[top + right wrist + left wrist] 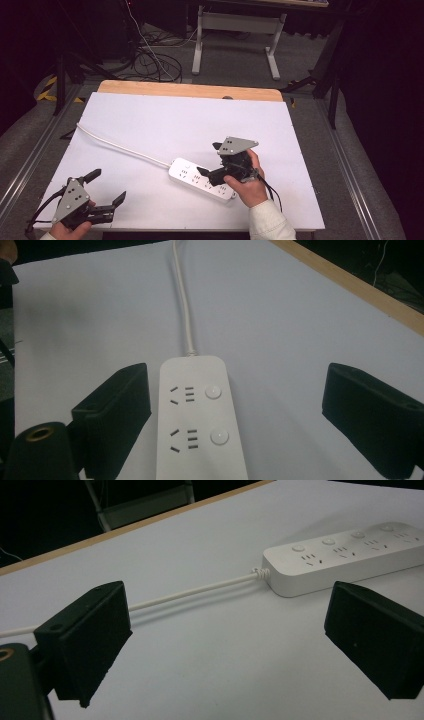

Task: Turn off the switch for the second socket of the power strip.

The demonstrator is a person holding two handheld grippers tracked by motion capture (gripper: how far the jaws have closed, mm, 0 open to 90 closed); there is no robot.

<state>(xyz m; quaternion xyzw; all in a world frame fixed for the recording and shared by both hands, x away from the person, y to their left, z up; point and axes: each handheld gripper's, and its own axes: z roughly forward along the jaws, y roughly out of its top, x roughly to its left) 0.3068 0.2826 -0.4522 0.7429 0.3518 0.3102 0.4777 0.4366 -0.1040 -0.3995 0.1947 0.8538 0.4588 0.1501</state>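
Note:
A white power strip [200, 178] lies on the white table top [200, 115], right of centre near the front. Its white cable [120, 147] runs off to the far left edge. My right gripper [210, 159] hovers over the strip's cable end, open wide. In the right gripper view the strip [200, 425] sits between the jaws with its sockets and round buttons up; the left jaw is close beside it and the right jaw stands well apart. My left gripper [106, 187] is at the front left corner, open and empty, aimed at the strip [350, 555] and cable [200, 590].
A wooden edge [190, 90] borders the table's far side. Beyond it stand another table's white legs [272, 55] and loose cables on the floor [150, 60]. Metal rails [30, 160] run along both sides of the table.

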